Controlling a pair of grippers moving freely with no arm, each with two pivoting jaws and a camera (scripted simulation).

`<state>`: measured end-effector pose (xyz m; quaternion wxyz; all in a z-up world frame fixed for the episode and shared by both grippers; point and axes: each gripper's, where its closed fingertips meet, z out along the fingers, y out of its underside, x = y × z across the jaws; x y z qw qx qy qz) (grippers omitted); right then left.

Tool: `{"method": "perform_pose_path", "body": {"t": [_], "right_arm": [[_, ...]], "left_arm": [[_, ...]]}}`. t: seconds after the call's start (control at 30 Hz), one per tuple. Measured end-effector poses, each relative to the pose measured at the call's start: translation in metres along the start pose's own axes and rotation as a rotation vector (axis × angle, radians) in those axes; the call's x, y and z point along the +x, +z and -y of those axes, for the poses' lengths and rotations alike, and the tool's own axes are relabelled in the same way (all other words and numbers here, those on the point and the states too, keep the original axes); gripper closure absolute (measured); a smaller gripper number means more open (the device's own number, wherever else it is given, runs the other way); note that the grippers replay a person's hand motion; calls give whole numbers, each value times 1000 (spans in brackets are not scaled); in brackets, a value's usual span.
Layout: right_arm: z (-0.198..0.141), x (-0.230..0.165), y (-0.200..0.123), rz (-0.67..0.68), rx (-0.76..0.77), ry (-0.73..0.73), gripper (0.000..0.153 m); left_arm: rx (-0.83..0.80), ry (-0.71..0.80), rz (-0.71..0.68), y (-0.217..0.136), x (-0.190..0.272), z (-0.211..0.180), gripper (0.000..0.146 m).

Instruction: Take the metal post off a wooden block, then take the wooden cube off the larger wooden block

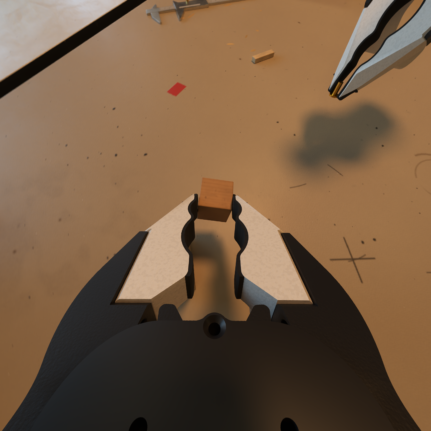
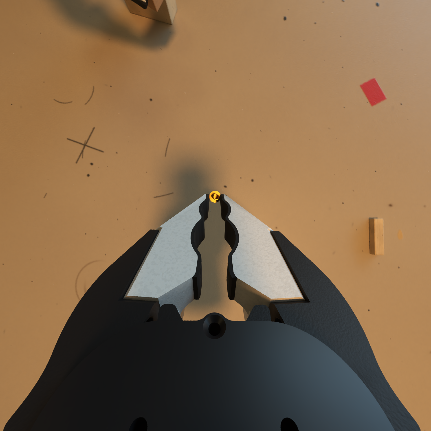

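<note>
The left gripper (image 1: 215,203) squeezes the wooden cube (image 1: 215,198) and holds it up above the table (image 1: 93,163), far from the red patch (image 1: 176,88). The right gripper (image 2: 214,198) pinches the metal post (image 2: 214,196) in the air. Both look lifted off. I think only putting them down is left.

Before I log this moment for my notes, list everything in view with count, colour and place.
wooden cube: one, brown, held above the table in the left claw.
metal post: one, brass-yellow, pinched at the right claw's tips.
small wood strip: one, pale, lying flat on the table.
red patch: one, red, flat on the table.
caliper: one, grey metal, at the far table edge.
table: one, tan, speckled, with pencil marks.
left claw: shut on the cube.
right claw: shut on the post.
</note>
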<state>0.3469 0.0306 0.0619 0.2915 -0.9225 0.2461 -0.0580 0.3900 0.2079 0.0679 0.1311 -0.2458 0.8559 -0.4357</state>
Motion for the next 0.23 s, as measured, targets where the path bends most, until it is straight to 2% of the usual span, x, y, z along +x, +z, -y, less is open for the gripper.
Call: {"method": "perform_pose_path", "body": {"t": [0.23], "right_arm": [[-17,9,-13,-33,65,74,143]], "left_arm": [[-9,119,8,28,-14,39,117]]}}
